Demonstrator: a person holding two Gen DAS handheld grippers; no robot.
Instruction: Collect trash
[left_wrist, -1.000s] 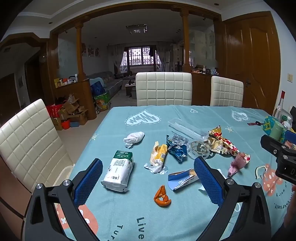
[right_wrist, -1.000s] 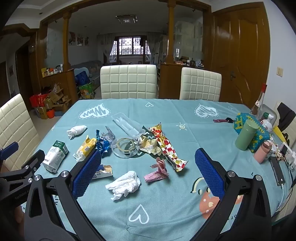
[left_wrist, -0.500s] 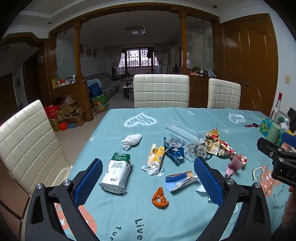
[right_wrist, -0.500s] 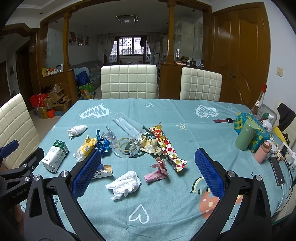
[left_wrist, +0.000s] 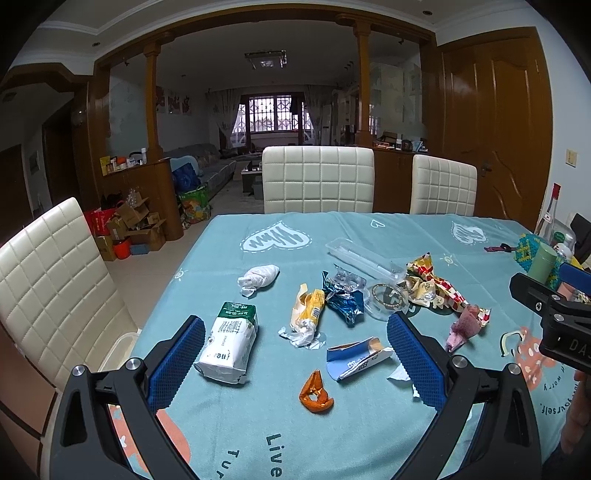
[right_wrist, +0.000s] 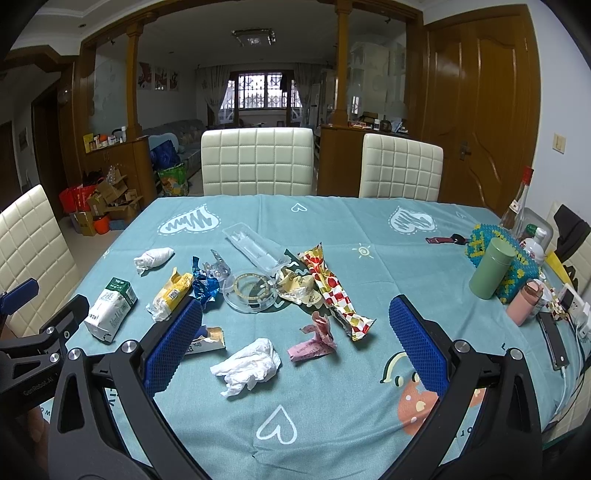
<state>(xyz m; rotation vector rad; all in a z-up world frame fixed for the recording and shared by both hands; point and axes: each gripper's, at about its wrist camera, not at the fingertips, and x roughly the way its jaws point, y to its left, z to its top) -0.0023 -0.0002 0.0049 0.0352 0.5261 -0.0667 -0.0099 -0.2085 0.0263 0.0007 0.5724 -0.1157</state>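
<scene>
Your left gripper (left_wrist: 295, 350) hangs above the near edge of the table (left_wrist: 369, 424) with its fingers spread wide and nothing between them. Your right gripper (right_wrist: 295, 332) sits the same way, fingers wide apart and empty.

From the left wrist view, the trash is scattered ahead of you across the teal tablecloth. The orange scrap (left_wrist: 315, 388) lies nearest, at 12 o'clock between the blue pads. Just beyond it, toward 1 o'clock, is the torn blue carton (left_wrist: 356, 358), close to the right pad. The white and green pack (left_wrist: 229, 338) lies at 11 o'clock, just beside the left pad. Farther out at 12 o'clock you have the yellow wrapper (left_wrist: 306, 314) with the blue foil wrapper (left_wrist: 343, 301) just beside it, and the white wad (left_wrist: 258, 277) sits at 11 o'clock, apart from the rest.

From the right wrist view, the crumpled tissue (right_wrist: 249, 363) lies at 12 o'clock between your pads, with the pink wrapper (right_wrist: 314, 338) just beside it toward 1 o'clock. Beyond those are the red checked wrapper (right_wrist: 334, 291), the round clear lid (right_wrist: 250, 290) and the clear plastic tray (right_wrist: 255, 245). At 2 o'clock, well apart from the trash, stands a green canister (right_wrist: 491, 269).
</scene>
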